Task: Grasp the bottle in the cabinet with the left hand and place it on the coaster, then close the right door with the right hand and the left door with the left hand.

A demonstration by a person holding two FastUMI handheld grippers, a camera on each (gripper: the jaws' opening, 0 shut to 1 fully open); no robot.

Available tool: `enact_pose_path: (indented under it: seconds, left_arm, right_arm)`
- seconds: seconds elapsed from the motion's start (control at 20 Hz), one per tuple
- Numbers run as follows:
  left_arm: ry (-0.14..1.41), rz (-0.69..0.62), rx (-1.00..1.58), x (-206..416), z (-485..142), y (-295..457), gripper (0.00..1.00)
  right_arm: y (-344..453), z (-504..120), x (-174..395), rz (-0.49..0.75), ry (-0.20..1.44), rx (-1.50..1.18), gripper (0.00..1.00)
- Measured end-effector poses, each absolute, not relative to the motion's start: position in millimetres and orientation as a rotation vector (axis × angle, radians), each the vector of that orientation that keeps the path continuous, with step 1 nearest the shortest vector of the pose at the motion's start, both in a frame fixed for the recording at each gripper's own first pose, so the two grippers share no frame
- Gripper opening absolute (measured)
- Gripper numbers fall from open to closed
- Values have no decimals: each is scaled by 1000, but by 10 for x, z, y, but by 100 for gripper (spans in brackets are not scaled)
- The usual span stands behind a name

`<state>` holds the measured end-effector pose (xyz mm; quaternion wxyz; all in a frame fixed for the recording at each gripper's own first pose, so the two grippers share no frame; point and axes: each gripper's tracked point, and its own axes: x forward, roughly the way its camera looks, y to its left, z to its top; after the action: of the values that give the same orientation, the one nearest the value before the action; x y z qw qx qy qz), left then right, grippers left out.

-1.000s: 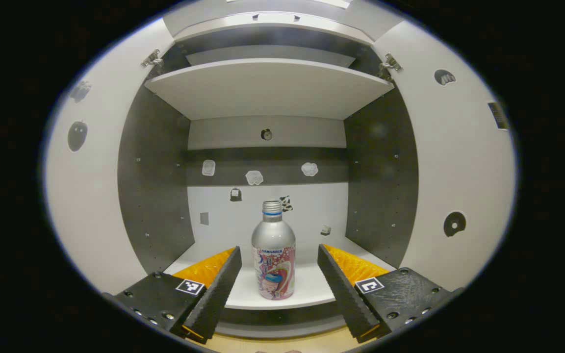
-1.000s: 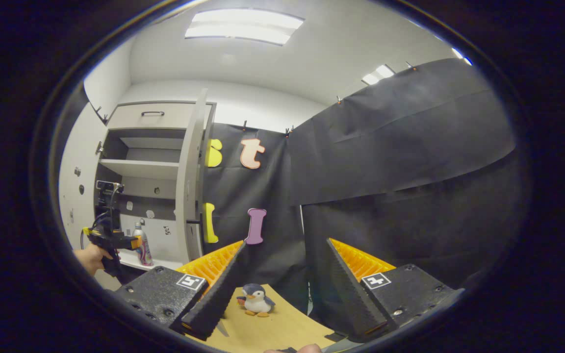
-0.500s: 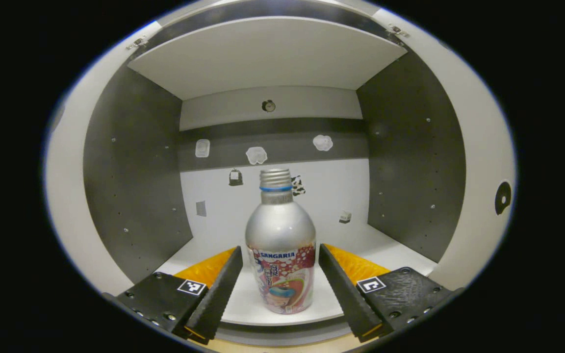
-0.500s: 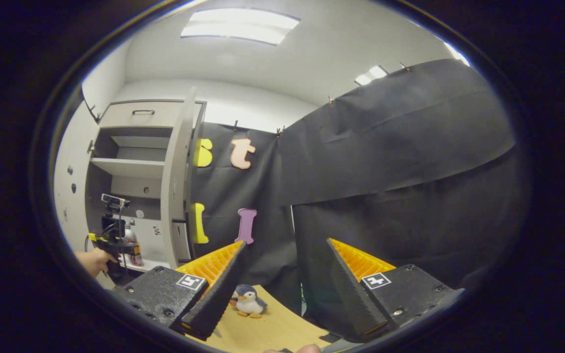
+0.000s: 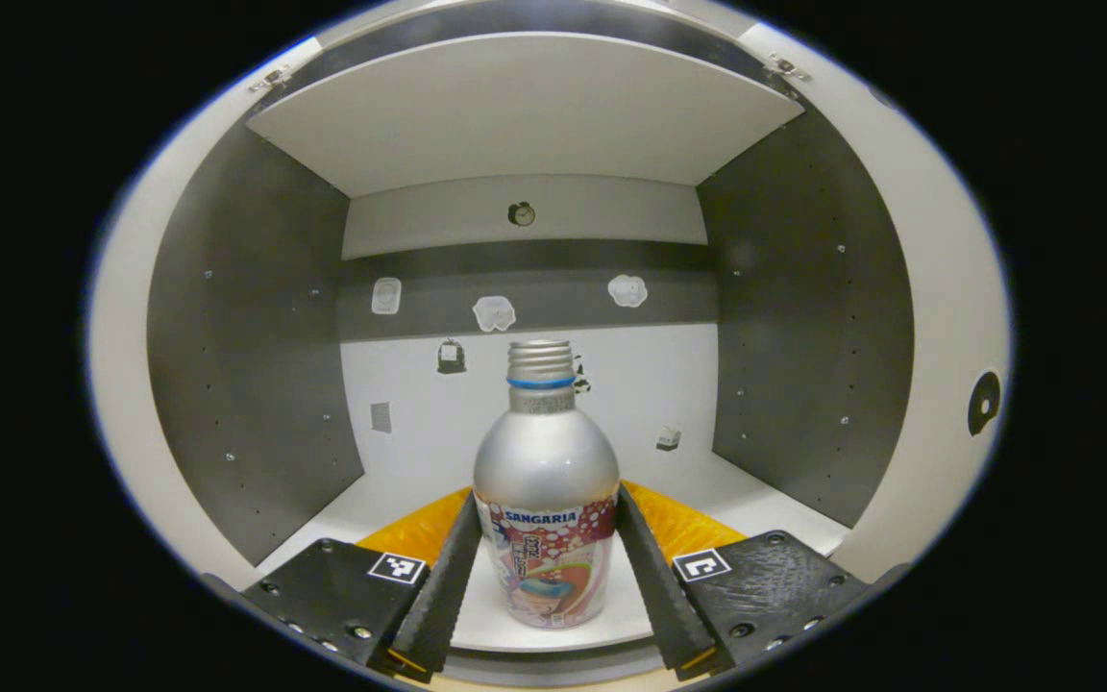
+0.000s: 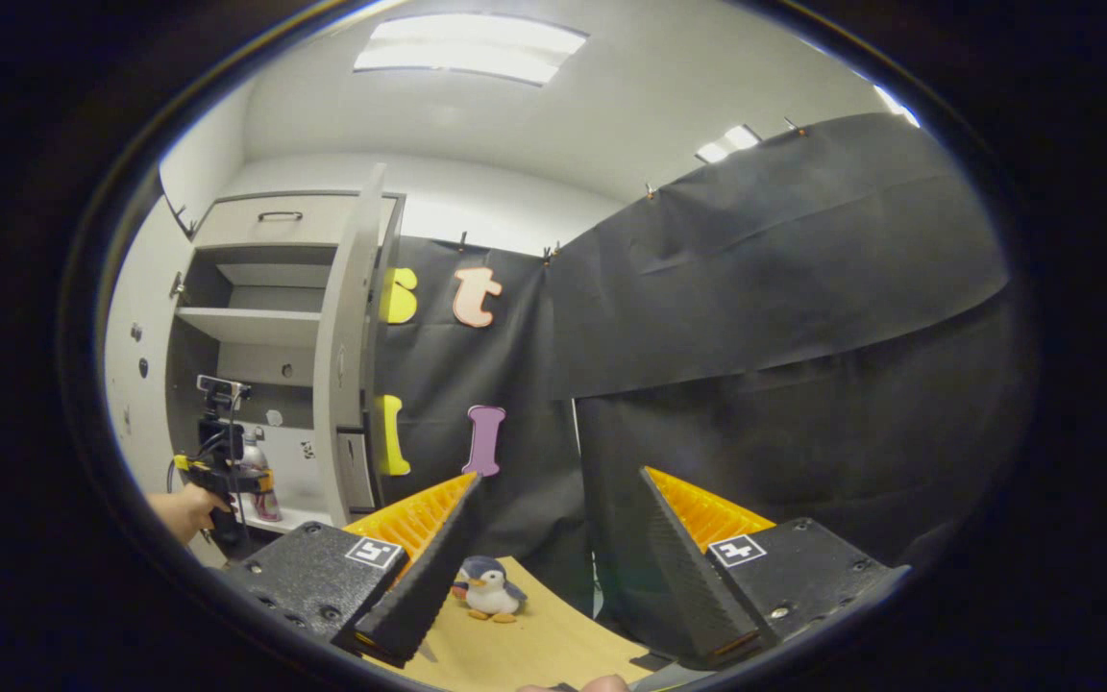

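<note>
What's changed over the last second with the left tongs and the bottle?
The left tongs moved forward into the cabinet and narrowed until both fingers lie against the sides of the silver bottle; a firm grip cannot be confirmed yet. The bottle stayed upright on the same shelf. The right tongs stayed open above the table near the penguin toy, and both doors remain open.
</note>
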<state>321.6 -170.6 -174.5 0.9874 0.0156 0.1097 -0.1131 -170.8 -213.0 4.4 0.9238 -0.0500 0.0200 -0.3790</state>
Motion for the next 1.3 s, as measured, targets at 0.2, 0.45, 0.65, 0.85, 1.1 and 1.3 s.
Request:
enact_pose_path:
  seconds: [0.2, 0.45, 0.65, 0.85, 1.1, 1.3]
  left_arm:
    - [195, -240, 14, 3048, -1591, -1674, 78]
    - [163, -250, 12, 2705, -1437, -1631, 78]
    - [140, -249, 36, 2367, -1423, -1591, 78]
    - [134, -232, 50, 2065, -1516, -1543, 78]
    - [138, -225, 46, 1743, -1659, -1474, 78]
    - [158, -238, 50, 1450, -1875, -1429, 78]
  right_arm:
    - [-2092, -7, -1599, -749, 53, -79, 100]
    - [-2035, -107, -1481, -683, 77, -56, 100]
    - [-1998, -209, -1406, -635, 103, -41, 100]
    - [-1980, -282, -1328, -593, 136, -40, 100]
    - [-1949, -341, -1193, -540, 148, -26, 100]
    - [-1837, -541, -1047, -478, 180, 9, 100]
